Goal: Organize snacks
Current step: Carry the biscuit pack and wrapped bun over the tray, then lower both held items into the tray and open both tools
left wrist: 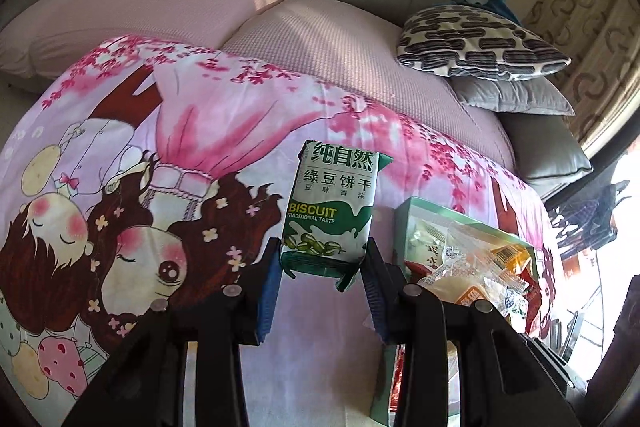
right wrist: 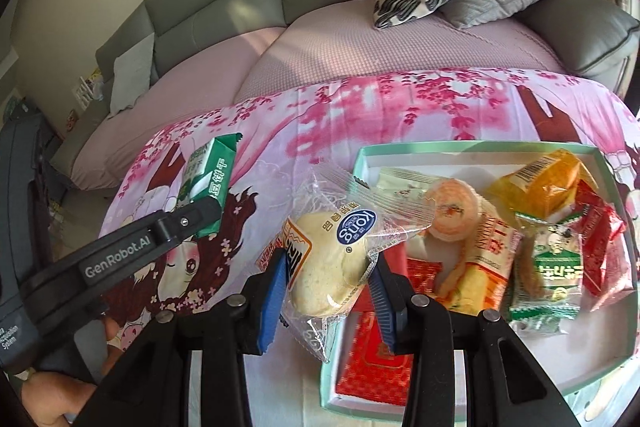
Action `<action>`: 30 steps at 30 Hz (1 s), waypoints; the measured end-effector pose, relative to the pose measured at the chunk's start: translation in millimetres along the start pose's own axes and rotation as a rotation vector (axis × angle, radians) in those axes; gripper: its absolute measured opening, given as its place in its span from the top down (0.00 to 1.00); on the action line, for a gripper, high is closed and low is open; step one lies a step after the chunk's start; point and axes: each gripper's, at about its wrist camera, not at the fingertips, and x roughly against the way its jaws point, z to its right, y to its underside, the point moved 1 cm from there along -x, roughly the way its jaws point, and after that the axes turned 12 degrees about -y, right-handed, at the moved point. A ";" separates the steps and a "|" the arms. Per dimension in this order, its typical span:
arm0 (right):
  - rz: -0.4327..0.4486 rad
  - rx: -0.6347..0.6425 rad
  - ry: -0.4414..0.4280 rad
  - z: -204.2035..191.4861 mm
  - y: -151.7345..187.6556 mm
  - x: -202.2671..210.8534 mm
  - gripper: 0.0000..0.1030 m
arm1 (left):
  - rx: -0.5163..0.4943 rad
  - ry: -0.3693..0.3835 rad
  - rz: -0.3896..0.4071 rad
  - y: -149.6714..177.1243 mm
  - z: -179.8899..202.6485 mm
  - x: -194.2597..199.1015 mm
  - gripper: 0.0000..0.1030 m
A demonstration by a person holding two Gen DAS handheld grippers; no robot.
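Two snacks are in our jaws right now, one on each side. Our left gripper [left wrist: 323, 269] is clamped on the lower end of a green biscuit pack [left wrist: 333, 205], which stands upright above the printed cloth [left wrist: 192, 131] on the tabletop, clear of it as far as we can tell. Our right gripper [right wrist: 330, 287] is clamped on a clear-wrapped bun [right wrist: 334, 261], held over the left edge of the open box [right wrist: 600, 359].

We judge the job to be well under way but not finished. That box already holds a jumble of packets: a yellow pack [right wrist: 548, 179], red wrappers [right wrist: 600, 247], a green-and-white packet [right wrist: 554, 267] and a round orange cake [right wrist: 452, 211], piled loosely rather than lined up. From the right wrist view no loose snack shows on the cloth beside the box, though our own grippers hide part of it.

What we still have to do, by our reading, is set down the biscuit pack and the bun, most likely into the box, and perhaps tidy the heap. We cannot tell whether more snacks wait out of view.
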 end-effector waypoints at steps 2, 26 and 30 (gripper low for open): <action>0.009 -0.014 0.026 8.8 -2.0 5.4 0.59 | -0.027 0.006 0.002 1.4 9.8 1.7 0.61; 0.085 -0.202 0.190 105.7 -2.9 71.3 0.58 | -0.218 0.067 -0.040 30.4 79.6 -3.4 0.72; 0.070 -0.177 0.186 100.1 -1.6 64.4 0.58 | -0.193 0.068 -0.070 31.3 76.0 -10.9 0.72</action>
